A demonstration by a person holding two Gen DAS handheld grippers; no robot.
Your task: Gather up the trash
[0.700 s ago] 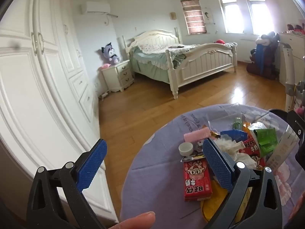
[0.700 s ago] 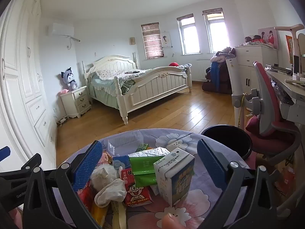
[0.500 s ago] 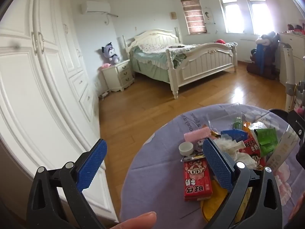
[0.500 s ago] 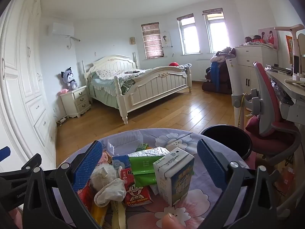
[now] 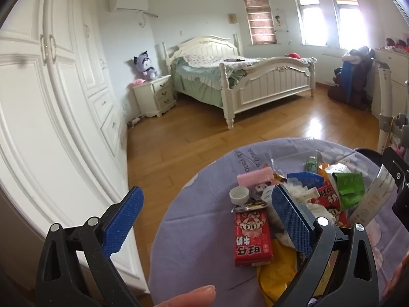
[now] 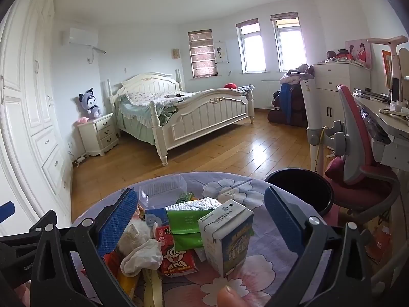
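A pile of trash lies on a round table with a purple flowered cloth [image 5: 194, 232] [image 6: 258, 268]. It holds a red milk carton [image 5: 251, 236], a white cup [image 5: 239, 195], a pink wafer pack [image 5: 254, 179], green wrappers [image 6: 185, 223], crumpled tissue [image 6: 141, 255] and an upright milk box [image 6: 227, 232]. My left gripper [image 5: 204, 217] hovers open over the table's left edge, nothing between its blue pads. My right gripper [image 6: 200, 220] is open above the pile, the milk box and wrappers showing between its fingers without touching them. A black bin [image 6: 299, 190] stands just beyond the table's right side.
A white wardrobe [image 5: 51, 117] runs along the left. A white bed [image 6: 184, 110] and nightstand [image 6: 99, 134] stand across the wooden floor. A pink chair [image 6: 358, 163] and desk [image 6: 386, 120] crowd the right. A clear plastic box [image 6: 163, 189] lies at the pile's far side.
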